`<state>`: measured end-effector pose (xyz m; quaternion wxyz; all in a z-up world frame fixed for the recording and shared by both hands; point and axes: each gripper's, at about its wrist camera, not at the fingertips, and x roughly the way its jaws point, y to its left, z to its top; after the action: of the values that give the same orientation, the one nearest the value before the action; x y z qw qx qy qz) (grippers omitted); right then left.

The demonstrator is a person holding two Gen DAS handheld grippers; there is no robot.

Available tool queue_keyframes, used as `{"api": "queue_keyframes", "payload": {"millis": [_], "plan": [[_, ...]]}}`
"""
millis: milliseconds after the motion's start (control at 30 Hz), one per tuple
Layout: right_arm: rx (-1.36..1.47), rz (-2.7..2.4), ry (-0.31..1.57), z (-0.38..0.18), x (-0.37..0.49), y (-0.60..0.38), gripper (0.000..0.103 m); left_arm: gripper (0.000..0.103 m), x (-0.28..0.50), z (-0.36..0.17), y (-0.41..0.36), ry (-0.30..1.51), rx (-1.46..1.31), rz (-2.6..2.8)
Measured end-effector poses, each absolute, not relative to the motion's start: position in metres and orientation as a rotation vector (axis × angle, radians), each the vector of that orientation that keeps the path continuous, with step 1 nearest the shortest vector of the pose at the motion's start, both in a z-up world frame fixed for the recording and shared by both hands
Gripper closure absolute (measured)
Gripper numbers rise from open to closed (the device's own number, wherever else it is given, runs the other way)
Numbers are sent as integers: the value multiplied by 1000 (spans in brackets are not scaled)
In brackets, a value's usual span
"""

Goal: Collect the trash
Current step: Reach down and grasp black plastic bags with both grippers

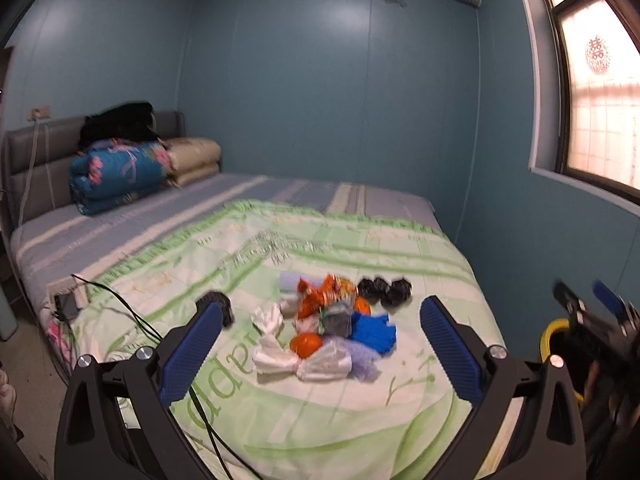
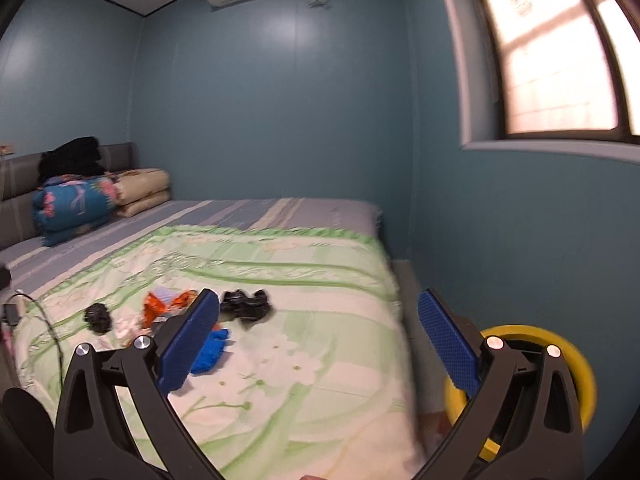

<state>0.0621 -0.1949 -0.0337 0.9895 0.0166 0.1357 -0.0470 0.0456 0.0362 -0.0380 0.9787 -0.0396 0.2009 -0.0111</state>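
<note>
A pile of trash lies on the green quilt: white crumpled paper, an orange wrapper, orange balls, a blue glove, black crumpled bags. My left gripper is open and empty, hovering just before the pile. My right gripper is open and empty over the quilt's right part; the pile sits to its left, the black bags ahead. A yellow-rimmed bin stands on the floor right of the bed; it also shows in the left wrist view.
Folded quilts and a black garment are stacked at the headboard. A black cable and a power strip lie at the bed's left edge. Blue walls and a window are to the right.
</note>
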Motion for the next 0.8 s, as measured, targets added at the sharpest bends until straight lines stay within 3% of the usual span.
{"api": "queue_keyframes", "payload": {"millis": [267,800], "plan": [[1,80,441,-55,148,-187,8,7,87,-96,77,606,-22,-46],[-151,152,737,-141,350,-147,8,7,262,-165,204,923,-261,133]]}}
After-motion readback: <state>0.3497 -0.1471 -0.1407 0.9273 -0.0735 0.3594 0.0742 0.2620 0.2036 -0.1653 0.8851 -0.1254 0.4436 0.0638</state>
